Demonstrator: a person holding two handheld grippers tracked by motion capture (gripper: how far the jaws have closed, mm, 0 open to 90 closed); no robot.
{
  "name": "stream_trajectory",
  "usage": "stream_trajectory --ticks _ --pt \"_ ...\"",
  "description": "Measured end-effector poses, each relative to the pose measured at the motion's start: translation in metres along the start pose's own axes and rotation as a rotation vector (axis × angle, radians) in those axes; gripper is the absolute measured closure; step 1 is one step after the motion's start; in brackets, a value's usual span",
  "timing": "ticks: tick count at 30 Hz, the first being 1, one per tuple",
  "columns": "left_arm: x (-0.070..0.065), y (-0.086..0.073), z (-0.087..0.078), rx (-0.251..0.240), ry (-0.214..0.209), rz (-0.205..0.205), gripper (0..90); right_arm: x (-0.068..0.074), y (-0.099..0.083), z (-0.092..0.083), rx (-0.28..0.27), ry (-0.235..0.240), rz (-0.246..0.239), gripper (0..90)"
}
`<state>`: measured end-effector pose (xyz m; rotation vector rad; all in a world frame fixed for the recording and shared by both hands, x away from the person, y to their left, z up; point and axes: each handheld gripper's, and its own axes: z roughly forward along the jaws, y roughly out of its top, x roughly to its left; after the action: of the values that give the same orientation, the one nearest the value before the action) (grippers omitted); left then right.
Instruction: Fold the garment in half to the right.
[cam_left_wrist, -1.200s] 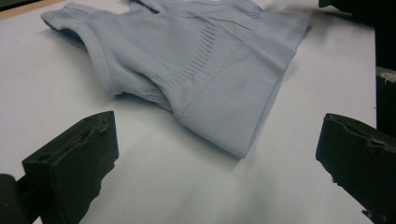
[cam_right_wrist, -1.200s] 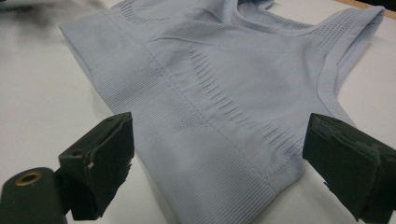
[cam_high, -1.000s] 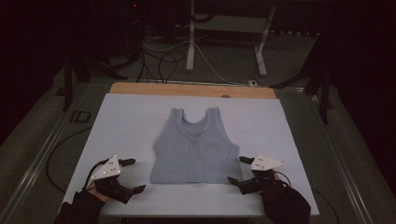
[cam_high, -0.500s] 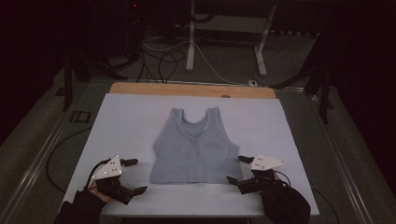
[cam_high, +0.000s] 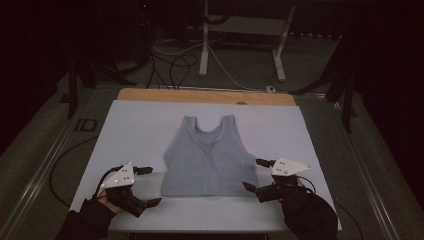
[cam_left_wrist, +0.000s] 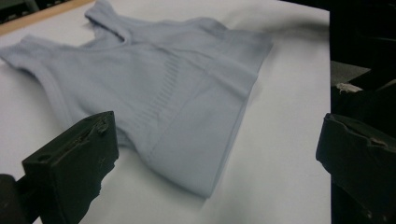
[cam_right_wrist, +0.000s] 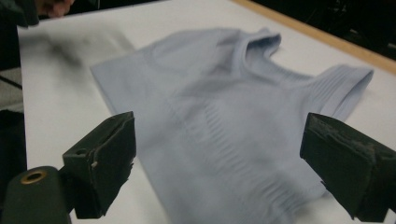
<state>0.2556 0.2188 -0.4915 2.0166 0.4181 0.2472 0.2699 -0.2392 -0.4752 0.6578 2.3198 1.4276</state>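
A pale blue-grey tank top (cam_high: 209, 160) lies flat on the white table top (cam_high: 135, 130), straps toward the far side and hem toward me. My left gripper (cam_high: 154, 185) rests on the table just left of the hem's left corner, open, with nothing between its jaws. At the hem's right corner my right gripper (cam_high: 251, 173) is also open and empty. The left gripper view looks across the tank top (cam_left_wrist: 163, 84) between its wide-apart jaws, left gripper (cam_left_wrist: 215, 135). In the right gripper view the tank top (cam_right_wrist: 219, 107) lies ahead of the spread jaws, right gripper (cam_right_wrist: 219, 140).
A wooden strip (cam_high: 200, 95) runs along the table's far edge. Beyond it are cables and metal stand legs (cam_high: 205, 50) on a dark floor. Bare white surface lies to either side of the top and in front of the hem.
Both grippers have edged slightly inward toward the hem corners of the tank top. The top itself has not moved.
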Motion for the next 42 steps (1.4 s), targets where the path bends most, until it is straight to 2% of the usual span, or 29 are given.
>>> stream_trajectory --ticks 5,11,12,14,20,21,23,25,29,33,34,37,38,42 --pt "0.000 0.010 0.001 -0.001 -0.005 0.019 0.2 -0.004 0.016 0.001 -0.021 0.005 -0.009 10.9" --pt "0.000 0.019 0.000 0.008 -0.017 0.021 0.3 -0.011 0.035 0.008 -0.028 -0.002 -0.036 10.9" --pt "-0.001 0.020 0.000 0.016 -0.014 0.033 0.3 -0.012 0.038 0.010 -0.031 0.001 -0.040 10.9" --pt "-0.001 0.023 -0.001 0.023 -0.008 0.030 0.2 -0.015 0.046 0.012 -0.040 0.004 -0.039 10.9" --pt "-0.001 0.029 -0.003 0.008 0.005 0.043 0.3 -0.022 0.065 0.020 -0.063 -0.001 -0.050 10.9" --pt "-0.001 0.031 -0.003 0.013 0.022 0.049 0.3 -0.023 0.069 0.022 -0.067 -0.001 -0.052 10.9" --pt "-0.002 0.033 -0.003 0.011 0.040 0.062 0.3 -0.027 0.081 0.029 -0.083 0.011 -0.040 10.9" --pt "-0.002 0.034 -0.002 0.006 0.055 0.061 0.3 -0.029 0.087 0.035 -0.075 -0.005 -0.056 10.9" --pt "-0.002 0.037 0.001 0.039 0.099 0.063 0.3 -0.033 0.099 0.048 -0.077 -0.002 -0.057 10.9" --pt "-0.003 0.040 0.001 0.045 0.115 0.051 0.3 -0.036 0.108 0.060 -0.082 0.008 -0.053 10.9" --pt "-0.003 0.040 0.002 0.049 0.124 0.046 0.3 -0.038 0.115 0.070 -0.078 0.012 -0.057 10.9" --pt "-0.003 0.041 0.004 0.066 0.138 0.031 0.3 -0.042 0.120 0.083 -0.063 0.013 -0.055 10.9" --pt "-0.003 0.041 0.004 0.066 0.138 0.031 0.3 -0.042 0.120 0.083 -0.063 0.013 -0.055 10.9" --pt "-0.005 0.041 0.008 0.088 0.134 0.020 0.3 -0.045 0.127 0.100 -0.046 0.019 -0.046 10.9"
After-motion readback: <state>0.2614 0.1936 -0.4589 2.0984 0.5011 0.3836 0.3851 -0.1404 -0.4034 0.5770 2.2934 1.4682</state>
